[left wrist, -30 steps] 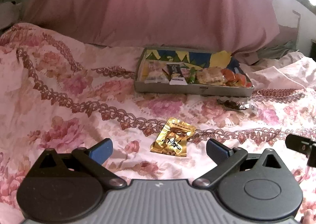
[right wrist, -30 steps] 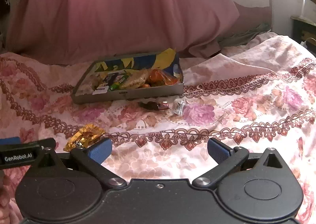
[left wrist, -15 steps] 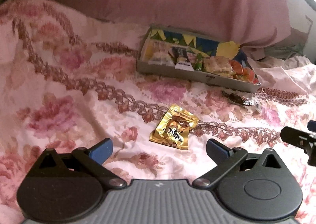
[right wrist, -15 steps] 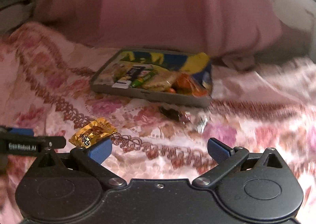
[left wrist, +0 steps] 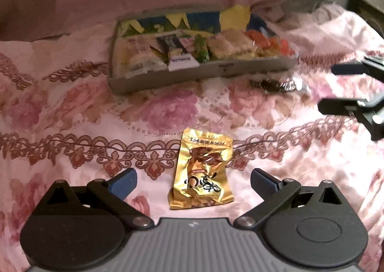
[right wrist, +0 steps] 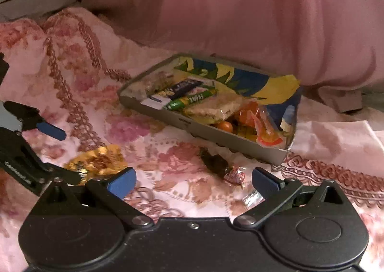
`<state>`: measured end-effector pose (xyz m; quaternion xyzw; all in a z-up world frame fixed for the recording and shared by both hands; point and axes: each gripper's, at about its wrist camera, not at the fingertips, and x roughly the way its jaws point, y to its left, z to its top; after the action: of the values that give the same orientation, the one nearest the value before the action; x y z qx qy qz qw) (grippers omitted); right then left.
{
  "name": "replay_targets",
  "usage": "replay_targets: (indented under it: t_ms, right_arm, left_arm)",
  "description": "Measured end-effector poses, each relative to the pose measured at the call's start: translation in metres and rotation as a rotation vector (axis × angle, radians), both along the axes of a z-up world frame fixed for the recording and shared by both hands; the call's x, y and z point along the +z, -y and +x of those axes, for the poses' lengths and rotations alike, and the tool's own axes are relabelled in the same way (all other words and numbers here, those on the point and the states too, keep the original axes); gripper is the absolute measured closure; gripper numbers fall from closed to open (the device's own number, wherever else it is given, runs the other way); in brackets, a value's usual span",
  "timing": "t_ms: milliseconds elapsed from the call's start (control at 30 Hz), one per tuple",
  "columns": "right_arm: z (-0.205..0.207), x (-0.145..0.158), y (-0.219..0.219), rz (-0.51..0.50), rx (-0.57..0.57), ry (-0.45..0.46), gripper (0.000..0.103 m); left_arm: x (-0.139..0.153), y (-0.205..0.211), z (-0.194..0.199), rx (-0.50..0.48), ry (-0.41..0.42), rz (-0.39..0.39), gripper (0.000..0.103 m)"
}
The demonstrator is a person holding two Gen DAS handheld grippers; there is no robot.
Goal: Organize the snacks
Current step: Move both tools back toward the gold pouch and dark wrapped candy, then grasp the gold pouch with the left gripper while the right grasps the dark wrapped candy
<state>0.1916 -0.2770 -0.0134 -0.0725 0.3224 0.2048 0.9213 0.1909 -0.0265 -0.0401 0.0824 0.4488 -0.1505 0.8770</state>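
A gold snack packet lies flat on the floral bedspread, between the open fingers of my left gripper, which is just above it and empty. The packet also shows in the right wrist view. A grey cardboard box holding several snacks sits beyond it, also in the right wrist view. A dark wrapped candy and a pink foil candy lie in front of the box, between the open fingers of my right gripper. The left gripper appears at the left of the right wrist view.
A pink curtain hangs behind the box. A white cloth lies to the right of the box. The right gripper's fingers reach in at the right edge of the left wrist view. The bedspread is soft and wrinkled.
Both grippers moved forward and lower. The gold packet now sits between the left fingers, and the loose candies sit between the right fingers. Both stay open.
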Motion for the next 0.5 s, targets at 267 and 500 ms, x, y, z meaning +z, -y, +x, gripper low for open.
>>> replay_targets:
  t_ms: [267,500]
  right_arm:
    - [0.067,-0.031,-0.008,0.005,0.058,-0.076,0.001]
    - [0.092,-0.053,0.002,0.019,-0.002,-0.124,0.001]
  left_arm:
    - [-0.015,0.005,0.018,-0.036,-0.033,0.035,0.0]
    - [-0.028,0.003,0.027,-0.043,-0.061,0.033,0.003]
